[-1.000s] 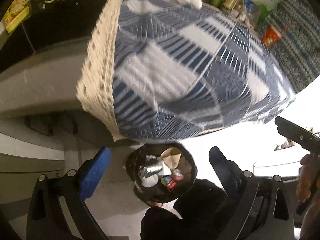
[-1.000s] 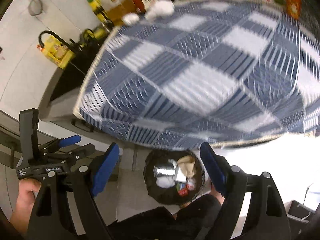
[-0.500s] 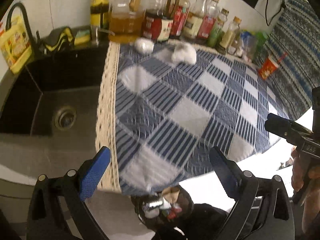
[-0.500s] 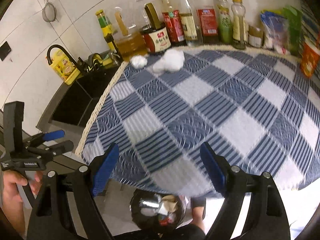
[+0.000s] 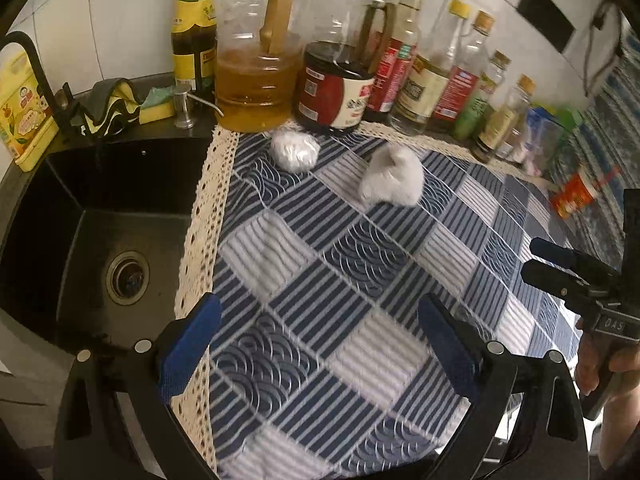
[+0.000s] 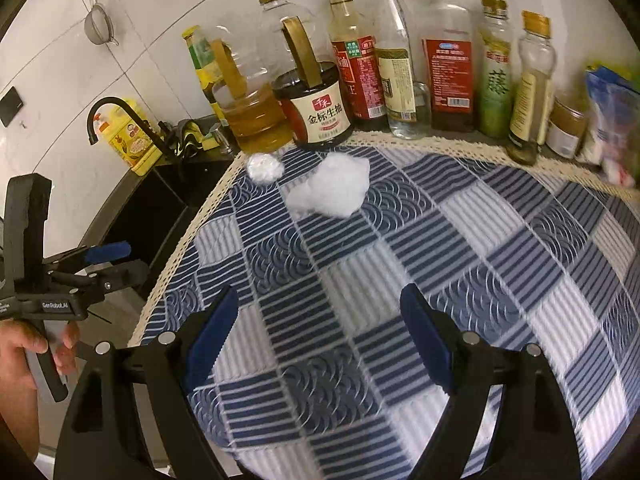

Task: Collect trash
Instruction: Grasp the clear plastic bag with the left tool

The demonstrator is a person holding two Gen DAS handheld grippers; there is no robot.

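Fingers (image 5: 192, 344) of my left gripper (image 5: 320, 344) spread empty over the checked cloth (image 5: 360, 272), two white wads (image 5: 295, 151) uncollected near the bottles, and my right gripper (image 6: 320, 332), likewise wide, faces those same wads (image 6: 332, 191).

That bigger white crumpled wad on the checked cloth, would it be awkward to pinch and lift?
Probably easy. The bigger wad looks like loosely crumpled tissue, so it should be light and squash between the open right gripper fingers. Its lumpy shape suggests it won't roll. A nudge might just slide it toward the smaller wad.
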